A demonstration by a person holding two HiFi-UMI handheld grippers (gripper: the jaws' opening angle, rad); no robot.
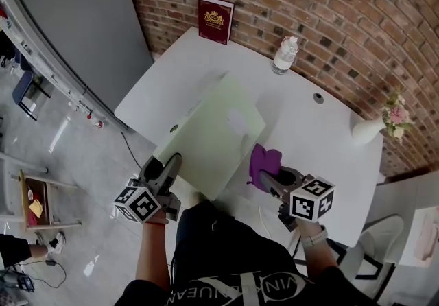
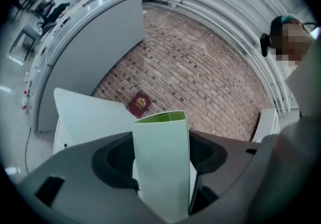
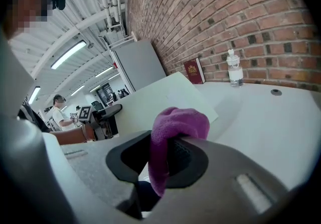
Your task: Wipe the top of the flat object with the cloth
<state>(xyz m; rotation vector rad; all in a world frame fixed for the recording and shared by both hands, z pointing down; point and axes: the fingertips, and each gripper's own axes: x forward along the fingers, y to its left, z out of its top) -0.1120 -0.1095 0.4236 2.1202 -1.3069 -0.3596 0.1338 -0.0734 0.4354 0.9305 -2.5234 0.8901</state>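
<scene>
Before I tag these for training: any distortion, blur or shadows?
Head view: evenly lit, green board casts soft shadow on table. Left gripper view: fisheye bends the brick wall, corners black. Right gripper view: same dark rim, purple cloth slightly soft.

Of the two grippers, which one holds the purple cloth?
The right gripper: its jaws pinch the purple cloth. The left gripper grips the pale green flat board instead.
</scene>
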